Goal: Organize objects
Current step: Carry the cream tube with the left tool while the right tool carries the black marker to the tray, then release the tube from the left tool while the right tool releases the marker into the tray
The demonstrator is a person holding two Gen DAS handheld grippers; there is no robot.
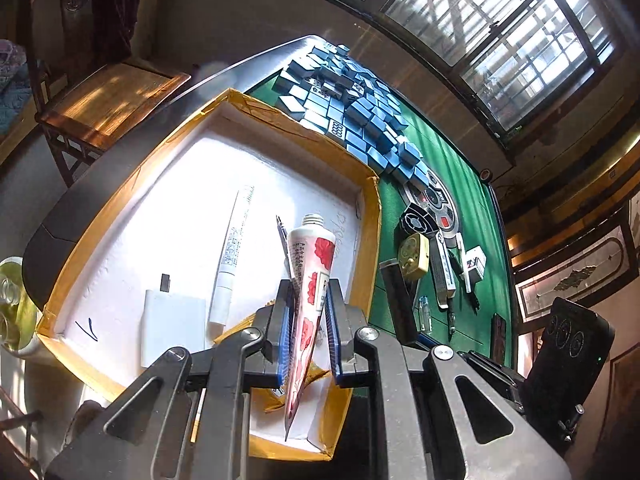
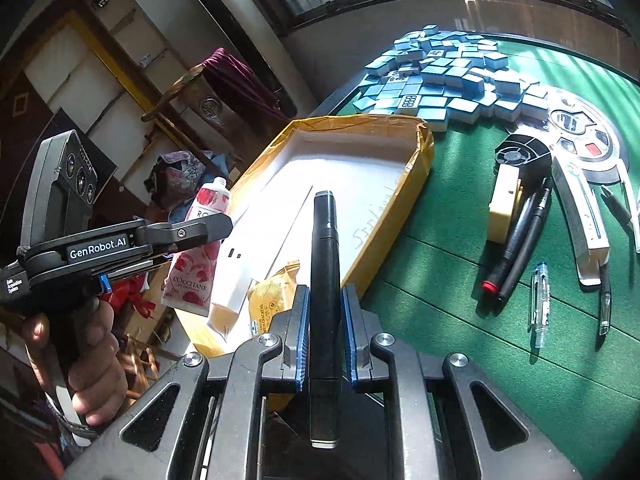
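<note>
Table: a green felt mahjong table [image 2: 500,312] with a dark rounded rim; sunlight falls in stripes across the felt.
Room: barred windows [image 1: 520,32] run along the far side; a wooden chair [image 1: 108,96] stands to the left of the table.
Tiles: a heap of blue-backed mahjong tiles [image 2: 436,76] lies at the far part of the felt, just beyond the box.
Centre panel: a grey dice-and-button console [image 2: 580,136] is set into the felt, right of the tiles.
Box: a shallow yellow-edged box [image 1: 374,216] with a white lining sits at the left of the table, near its rim.
Box contents: a white marker [image 1: 232,256] lies lengthwise; a flat white adapter [image 1: 172,332] rests near it on the left; a yellow packet [image 2: 276,296] lies at the near end.
Loose items: a cream case [image 2: 504,204], two dark pens [image 2: 520,240], a clear pen [image 2: 538,304] and a long white package [image 2: 580,224] lie on the felt right of the box.
Left gripper [image 1: 308,328]: jaws clenched on a rose-print hand cream tube [image 1: 314,276], held above the near end of the box, its threaded neck pointing away.
Right gripper [image 2: 326,336]: jaws clamped on a black marker [image 2: 326,264], held over the near right edge of the box, its tip pointing away.
</note>
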